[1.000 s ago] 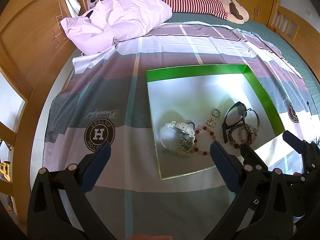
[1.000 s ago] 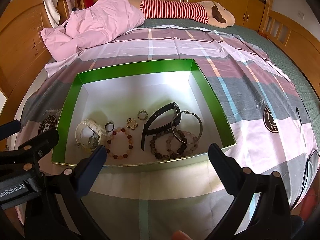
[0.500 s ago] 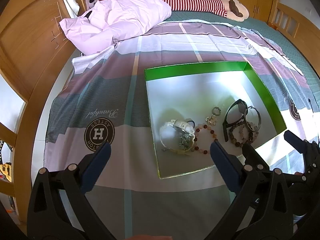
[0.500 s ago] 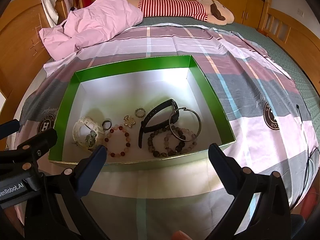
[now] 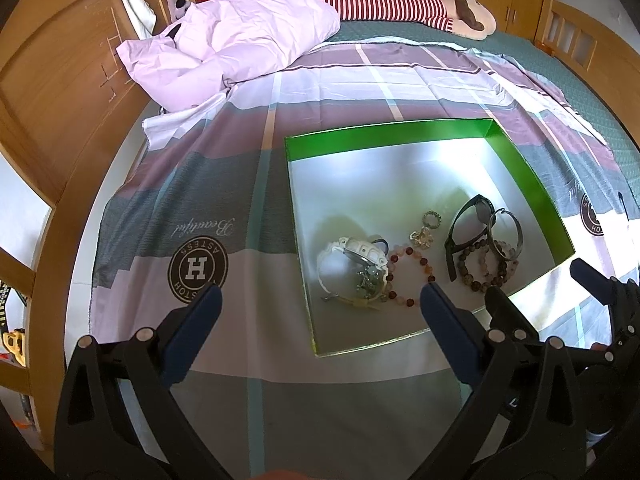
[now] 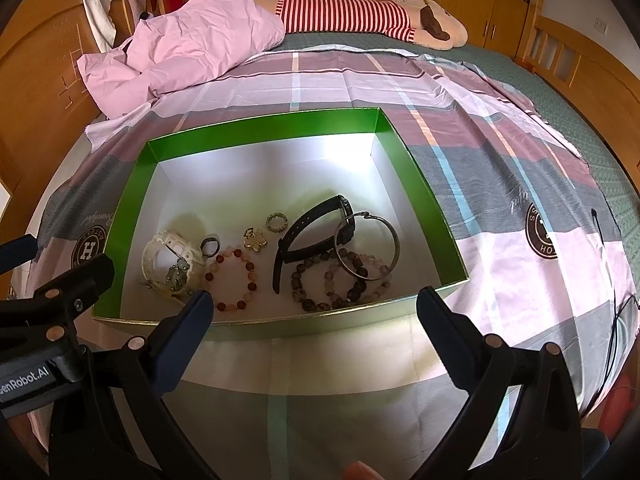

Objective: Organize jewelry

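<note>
step: sort tangled jewelry in box (image 6: 416, 184) | both grippers wide, empty | I'd lift bangle (image 6: 368, 246) first (overlaps watch (image 6: 316, 226))

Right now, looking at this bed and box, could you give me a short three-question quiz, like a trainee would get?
1. True or false: the left gripper is shut on a bracelet.
2. Which item lies partly over the black watch? A) silver bangle B) white watch C) small ring
3. Fill in: the jewelry sits in a box with ____ inner walls.

Key: 1 false, both the left and the right gripper are open and empty; 2 A; 3 green.
</note>
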Available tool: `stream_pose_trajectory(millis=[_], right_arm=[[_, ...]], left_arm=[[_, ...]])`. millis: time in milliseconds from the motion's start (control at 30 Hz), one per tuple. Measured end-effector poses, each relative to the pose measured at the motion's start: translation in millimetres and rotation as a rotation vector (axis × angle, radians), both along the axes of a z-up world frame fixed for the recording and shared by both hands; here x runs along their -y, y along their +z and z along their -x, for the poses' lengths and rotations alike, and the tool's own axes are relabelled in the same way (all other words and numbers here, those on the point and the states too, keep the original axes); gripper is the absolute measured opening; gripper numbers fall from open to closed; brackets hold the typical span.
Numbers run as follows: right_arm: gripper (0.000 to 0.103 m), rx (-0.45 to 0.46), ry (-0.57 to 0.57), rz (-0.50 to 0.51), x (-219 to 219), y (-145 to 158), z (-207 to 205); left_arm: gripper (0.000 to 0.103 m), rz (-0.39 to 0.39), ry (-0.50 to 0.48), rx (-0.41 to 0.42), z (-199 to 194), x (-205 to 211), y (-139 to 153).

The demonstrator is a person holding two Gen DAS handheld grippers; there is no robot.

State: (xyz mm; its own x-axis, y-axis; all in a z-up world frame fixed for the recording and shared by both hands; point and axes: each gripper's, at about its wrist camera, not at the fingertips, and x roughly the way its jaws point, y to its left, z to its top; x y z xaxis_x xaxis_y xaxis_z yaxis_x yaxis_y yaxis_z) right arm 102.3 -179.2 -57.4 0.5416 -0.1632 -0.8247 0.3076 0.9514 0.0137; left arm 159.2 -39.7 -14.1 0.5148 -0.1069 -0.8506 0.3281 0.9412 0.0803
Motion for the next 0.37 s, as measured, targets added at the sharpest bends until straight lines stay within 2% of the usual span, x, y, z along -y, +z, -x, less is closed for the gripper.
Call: stream_pose_trajectory(millis=[367], right_arm=[[0.099, -0.026, -0.015, -0.028, 5.9, -3.3, 0.5]], left_arm=[[0.098, 0.009, 0.011, -0.017, -3.6, -4.7, -1.8]])
